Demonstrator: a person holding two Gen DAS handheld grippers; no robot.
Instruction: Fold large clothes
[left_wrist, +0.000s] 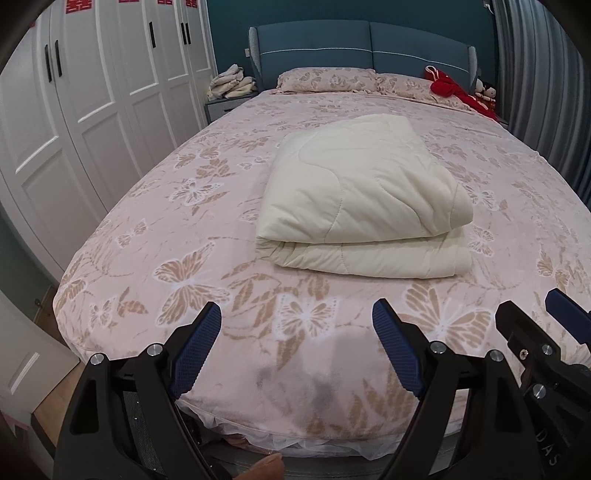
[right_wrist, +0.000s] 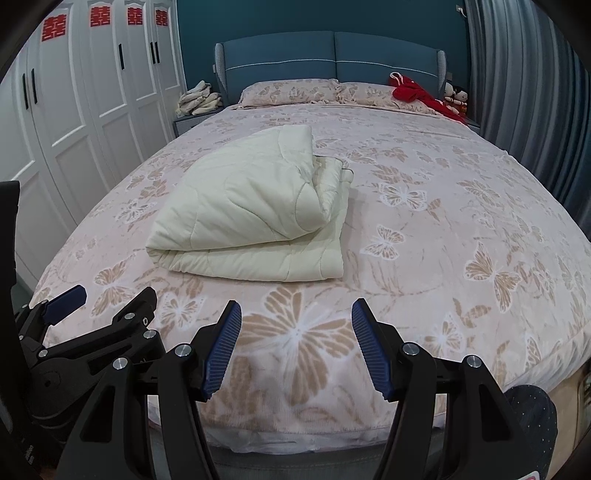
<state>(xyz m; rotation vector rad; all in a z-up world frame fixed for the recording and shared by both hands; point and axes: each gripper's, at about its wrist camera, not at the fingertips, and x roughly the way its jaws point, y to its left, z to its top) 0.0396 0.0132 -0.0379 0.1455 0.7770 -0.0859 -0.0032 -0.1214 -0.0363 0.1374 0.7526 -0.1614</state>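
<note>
The cream quilt (left_wrist: 364, 195) lies folded into a thick, squarish bundle near the middle of the bed (left_wrist: 207, 184), its rounded fold facing the near edge and its layered open ends showing on the right side. It sits well apart from both tools, so nothing is gripping it. The left gripper (left_wrist: 297, 345) hangs over the near edge of the butterfly-patterned bedspread with its fingers (left_wrist: 197, 349) wide apart and nothing between them. The right gripper (right_wrist: 296, 345) is just beside it, likewise over the near edge, its blue pads spread and empty, a little narrower than the left. Both point down and forward toward the bundle, which suits either reaching for another fold or standing clear of finished work. Judging by the compact stack, the folding looks largely done. Far off, pillows (right_wrist: 288, 90) and a red garment (right_wrist: 413, 90) rest by the headboard.
</note>
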